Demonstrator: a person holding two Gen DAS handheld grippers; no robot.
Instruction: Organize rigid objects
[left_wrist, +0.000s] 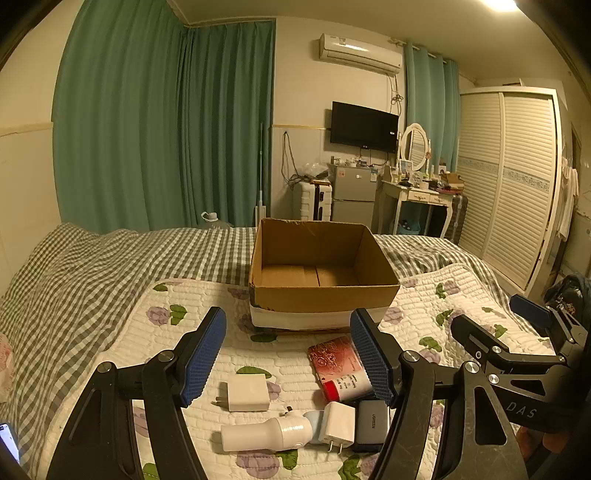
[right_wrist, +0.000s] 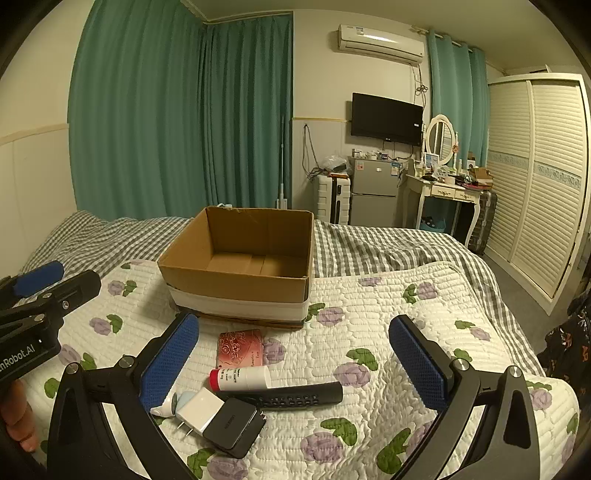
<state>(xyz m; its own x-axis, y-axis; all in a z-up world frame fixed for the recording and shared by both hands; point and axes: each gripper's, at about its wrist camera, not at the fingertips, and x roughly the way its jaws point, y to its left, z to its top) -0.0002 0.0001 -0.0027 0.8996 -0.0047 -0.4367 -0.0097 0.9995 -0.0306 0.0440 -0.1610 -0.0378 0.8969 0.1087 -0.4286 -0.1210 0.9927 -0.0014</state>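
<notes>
Green curtains (right_wrist: 177, 118) are hanging behind a bed (right_wrist: 388, 314) covered by a floral quilt. An empty cardboard box (right_wrist: 240, 280) is sitting mid-bed; just before it, toward the near edge, a red pouch (right_wrist: 240, 347), white tube (right_wrist: 242, 378), black remote (right_wrist: 295, 397), chargers (right_wrist: 218, 417) are lying clustered. Both the left gripper (left_wrist: 288, 354) and right gripper (right_wrist: 293, 363) are hovering, fingers apart, holding nothing.
</notes>
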